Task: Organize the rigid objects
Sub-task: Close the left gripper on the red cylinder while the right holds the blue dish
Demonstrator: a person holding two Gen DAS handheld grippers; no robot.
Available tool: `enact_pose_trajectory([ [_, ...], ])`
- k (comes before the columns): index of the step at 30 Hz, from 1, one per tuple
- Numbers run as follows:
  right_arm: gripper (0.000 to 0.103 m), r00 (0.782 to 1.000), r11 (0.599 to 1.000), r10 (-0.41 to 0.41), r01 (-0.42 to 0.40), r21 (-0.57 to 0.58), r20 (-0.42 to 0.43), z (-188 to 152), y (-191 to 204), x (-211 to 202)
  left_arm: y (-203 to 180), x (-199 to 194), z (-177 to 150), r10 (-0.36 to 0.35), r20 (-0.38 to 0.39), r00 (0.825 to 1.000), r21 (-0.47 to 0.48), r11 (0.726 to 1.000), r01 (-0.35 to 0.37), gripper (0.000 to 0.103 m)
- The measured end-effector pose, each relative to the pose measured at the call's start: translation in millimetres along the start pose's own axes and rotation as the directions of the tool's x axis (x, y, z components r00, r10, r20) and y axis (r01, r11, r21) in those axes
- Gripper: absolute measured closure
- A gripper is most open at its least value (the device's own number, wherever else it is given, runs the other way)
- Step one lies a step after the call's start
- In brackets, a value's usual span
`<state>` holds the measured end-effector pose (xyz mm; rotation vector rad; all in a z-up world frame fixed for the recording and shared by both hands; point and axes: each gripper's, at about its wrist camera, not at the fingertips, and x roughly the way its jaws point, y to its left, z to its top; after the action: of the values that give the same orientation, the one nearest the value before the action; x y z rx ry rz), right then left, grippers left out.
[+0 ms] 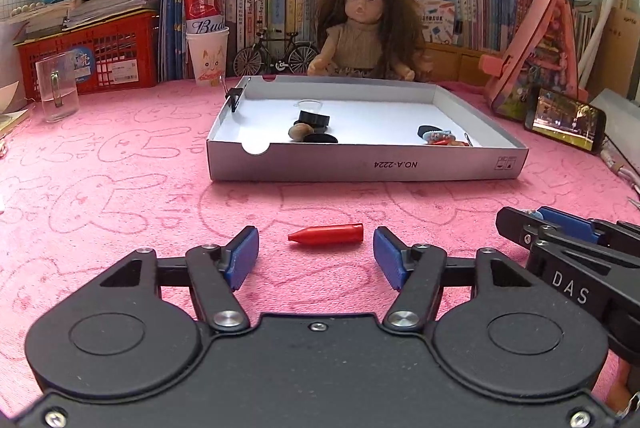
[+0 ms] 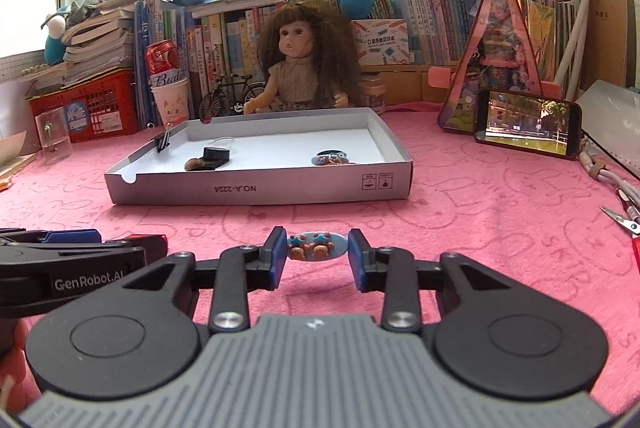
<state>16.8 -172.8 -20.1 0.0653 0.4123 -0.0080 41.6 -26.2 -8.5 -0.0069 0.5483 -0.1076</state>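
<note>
- Left tool (image 1: pixel 316 254), low in its frame and angled down at the pink towel-covered surface (image 1: pixel 120 187), has its jaws apart, holding nothing; the red plastic cone-tipped cap (image 1: pixel 326 234) lies just ahead between the blue pads.
- Right tool (image 2: pixel 318 254), tilted likewise, brackets the pale-blue oval clip with two bear faces (image 2: pixel 316 248); the pads seemingly press its ends.
- The shallow white cardboard box (image 1: pixel 360 163) sits beyond, at mid-frame.

A red cone-tipped cap (image 1: pixel 326 234) lay sideways on the pink table, near the shallow grey box (image 1: pixel 360 165); a blue oval cartoon clip (image 2: pixel 316 246) lay rightward.
</note>
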Motion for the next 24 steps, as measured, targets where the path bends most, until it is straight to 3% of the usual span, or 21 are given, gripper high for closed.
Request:
enact_pose_trajectory([
  [9,0.064,1.000,0.999,-0.011,0.011,-0.034,0.023,10,7,3,-4,11,6,0.042,-0.033,0.999,0.008,0.999,-0.042,0.041],
  [24,0.064,1.000,1.000,0.007,-0.008,-0.030,-0.023,6,7,12,-8,10,4,0.065,-0.021,0.998,0.022,0.998,-0.064,0.041],
])
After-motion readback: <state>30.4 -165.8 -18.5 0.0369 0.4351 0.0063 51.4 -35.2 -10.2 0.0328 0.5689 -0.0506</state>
